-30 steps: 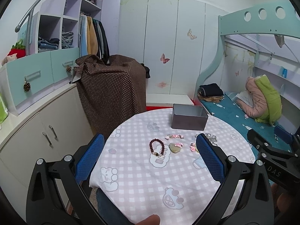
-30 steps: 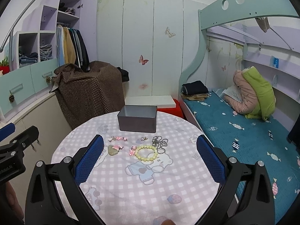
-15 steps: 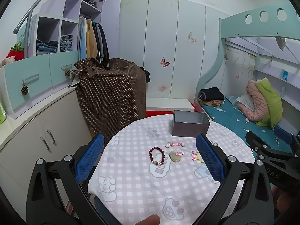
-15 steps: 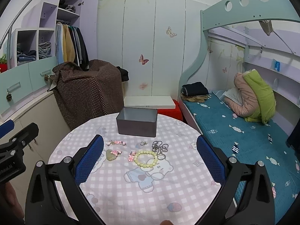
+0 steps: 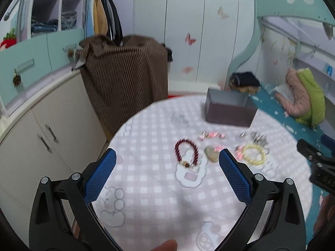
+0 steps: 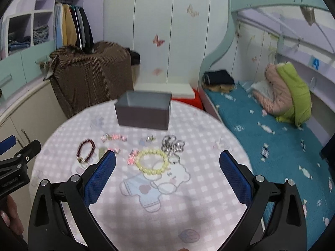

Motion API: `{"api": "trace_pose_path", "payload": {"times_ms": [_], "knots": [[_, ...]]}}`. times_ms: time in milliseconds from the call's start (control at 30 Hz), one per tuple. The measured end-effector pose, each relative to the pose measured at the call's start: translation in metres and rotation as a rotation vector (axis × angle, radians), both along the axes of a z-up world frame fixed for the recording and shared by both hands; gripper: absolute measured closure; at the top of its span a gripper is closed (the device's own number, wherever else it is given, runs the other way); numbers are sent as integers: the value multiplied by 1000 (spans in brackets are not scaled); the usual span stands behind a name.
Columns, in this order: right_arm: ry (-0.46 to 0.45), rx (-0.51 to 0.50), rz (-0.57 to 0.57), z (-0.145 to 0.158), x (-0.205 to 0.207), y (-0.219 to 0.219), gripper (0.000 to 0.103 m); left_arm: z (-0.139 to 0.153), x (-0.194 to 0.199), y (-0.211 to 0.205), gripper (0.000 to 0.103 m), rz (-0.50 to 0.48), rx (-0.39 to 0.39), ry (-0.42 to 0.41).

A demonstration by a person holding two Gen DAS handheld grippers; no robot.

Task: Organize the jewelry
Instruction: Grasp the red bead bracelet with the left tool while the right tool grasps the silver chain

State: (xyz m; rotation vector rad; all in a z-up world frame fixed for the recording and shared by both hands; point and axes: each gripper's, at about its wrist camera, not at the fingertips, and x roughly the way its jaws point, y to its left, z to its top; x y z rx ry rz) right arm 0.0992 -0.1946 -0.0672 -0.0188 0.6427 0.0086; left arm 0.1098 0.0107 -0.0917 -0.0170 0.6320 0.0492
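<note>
Bed (image 6: 261, 129) fuller from right wrist; cabinet (image 5: 41, 129) from left; left gripper (image 5: 167, 163), right gripper (image 6: 167, 163) spread, empty.

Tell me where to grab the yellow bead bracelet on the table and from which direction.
Pinch one side of the yellow bead bracelet across the strand, from straight above. It lies flat as an open ring on the tablecloth, so one finger can drop inside. Choose its near arc, probably clearest: pink charms and the silver chain crowd the far edge.
</note>
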Motion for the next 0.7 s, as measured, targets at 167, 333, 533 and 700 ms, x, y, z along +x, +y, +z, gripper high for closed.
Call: {"api": "trace_pose_path", "payload": {"times_ms": [167, 333, 533, 700], "knots": [[66, 2, 8, -26, 19, -3, 7, -30, 30, -4, 5, -18, 39, 70], [105, 5, 14, -43, 30, -5, 7, -54, 60, -5, 5, -15, 61, 129], [154, 14, 15, -60, 42, -13, 7, -79, 89, -1, 5, 1, 83, 192], [174, 23, 7, -68, 50, -22, 8, -93, 108, 7, 5, 14, 49, 265]]}}
